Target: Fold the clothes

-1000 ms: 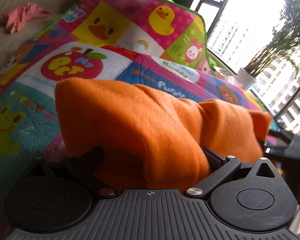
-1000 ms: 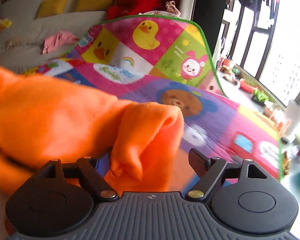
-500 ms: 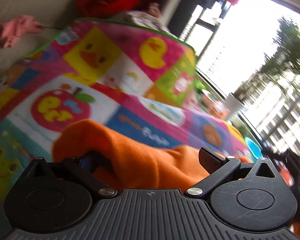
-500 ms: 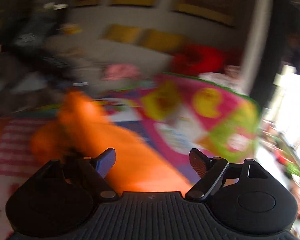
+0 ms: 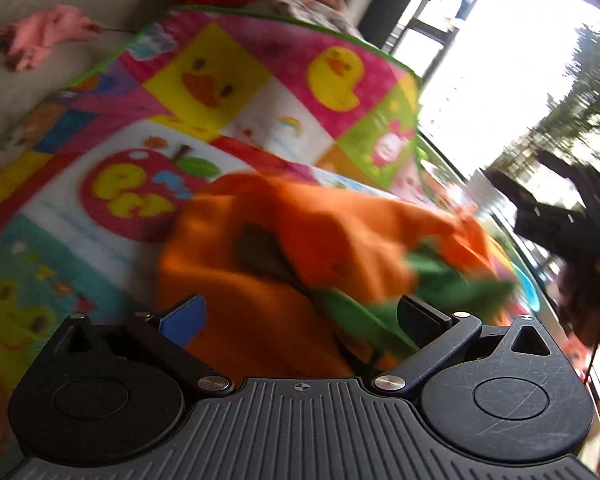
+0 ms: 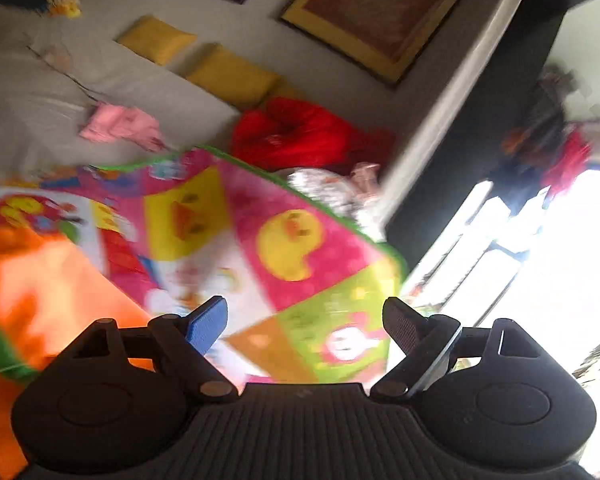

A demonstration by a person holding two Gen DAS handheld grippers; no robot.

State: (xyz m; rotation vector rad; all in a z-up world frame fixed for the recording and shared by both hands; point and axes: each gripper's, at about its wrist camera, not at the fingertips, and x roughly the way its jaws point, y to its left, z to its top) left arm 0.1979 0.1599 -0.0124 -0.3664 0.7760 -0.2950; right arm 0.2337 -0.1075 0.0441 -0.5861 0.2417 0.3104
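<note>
Left gripper (image 5: 302,318): I see my jaws spread wide, the cloth lying between them but neither pad pressing on it
Garment: the crumpled orange fleece piece with green trim (image 5: 300,240) sits centre frame in my left view, on the bright patchwork cartoon play mat (image 5: 228,88); in my right view it fills the lower left (image 6: 40,280)
Right gripper (image 6: 306,326): my jaws are opening, nothing between them, only mat beyond
Background: small pink cloth (image 6: 120,124) on the grey sofa (image 6: 40,92), upper left; red bundle (image 6: 300,136) behind the mat
</note>
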